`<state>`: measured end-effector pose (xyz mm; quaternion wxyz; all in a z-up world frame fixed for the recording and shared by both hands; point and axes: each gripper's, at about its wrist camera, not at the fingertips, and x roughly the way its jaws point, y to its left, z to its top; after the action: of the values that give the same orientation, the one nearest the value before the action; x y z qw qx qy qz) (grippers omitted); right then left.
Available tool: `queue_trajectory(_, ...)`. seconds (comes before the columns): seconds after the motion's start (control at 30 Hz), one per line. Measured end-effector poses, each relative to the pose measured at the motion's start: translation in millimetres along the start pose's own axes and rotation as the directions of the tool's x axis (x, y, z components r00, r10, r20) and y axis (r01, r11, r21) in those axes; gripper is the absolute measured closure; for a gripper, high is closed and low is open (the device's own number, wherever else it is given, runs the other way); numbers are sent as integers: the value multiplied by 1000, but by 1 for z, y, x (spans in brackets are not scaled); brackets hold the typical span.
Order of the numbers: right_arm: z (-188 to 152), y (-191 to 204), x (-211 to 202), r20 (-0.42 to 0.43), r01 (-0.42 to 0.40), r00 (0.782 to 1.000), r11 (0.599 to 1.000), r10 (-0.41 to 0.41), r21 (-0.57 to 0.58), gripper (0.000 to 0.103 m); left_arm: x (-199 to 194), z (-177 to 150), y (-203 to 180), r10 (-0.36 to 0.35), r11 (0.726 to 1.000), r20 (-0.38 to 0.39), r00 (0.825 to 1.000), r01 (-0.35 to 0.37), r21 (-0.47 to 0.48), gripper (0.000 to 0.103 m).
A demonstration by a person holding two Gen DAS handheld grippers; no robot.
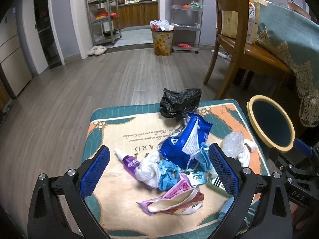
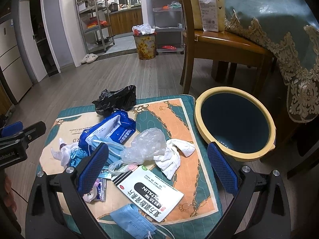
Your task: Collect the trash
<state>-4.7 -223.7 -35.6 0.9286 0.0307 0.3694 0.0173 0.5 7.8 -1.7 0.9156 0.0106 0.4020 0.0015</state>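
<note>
Wood floor surrounds a cushion (image 2: 201, 197) heaped with trash (image 1: 175, 159); the bin (image 2: 235, 123) stands just beside it, ready for drops. Left gripper (image 1: 159, 171) and right gripper (image 2: 159, 169) hover wide-jawed, empty, choosing pieces.

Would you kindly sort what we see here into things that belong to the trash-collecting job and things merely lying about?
For the job:
- black plastic bag
- blue wipes packet
- clear plastic bag
- crumpled white tissue
- medicine box
- blue face mask
- purple spray bottle
- yellow-rimmed bin

Just lying about:
- wooden chair
- floral waste basket
- slippers
- metal shelves
</note>
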Motion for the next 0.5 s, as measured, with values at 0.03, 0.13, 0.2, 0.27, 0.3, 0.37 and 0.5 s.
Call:
queue_trajectory(0.03,0,0,0,0,1,1000,1000,-1,0,6,0,0,0,1,1000,0,1000,-1,0,5)
queue_trajectory(0.13,0,0,0,1,1,1000,1000,-1,-1,6,1,-1,0,1,1000,0,1000,-1,1,5)
queue_trajectory(0.2,0,0,0,1,2,1000,1000,-2,-3,6,1,-1,0,0,1000,1,1000,0,1,5)
queue_trajectory(0.27,0,0,0,0,1,1000,1000,-1,0,6,1,-1,0,1,1000,1,1000,-1,2,5)
queue_trajectory(0.3,0,0,0,0,2,1000,1000,-2,-1,6,1,-1,0,0,1000,1,1000,0,1,5)
queue_trajectory(0.37,0,0,0,-1,3,1000,1000,-3,-1,6,0,-1,0,3,1000,1,1000,-3,1,5)
queue_trajectory(0.5,0,0,0,0,2,1000,1000,-2,-2,6,1,-1,0,2,1000,0,1000,-2,1,5)
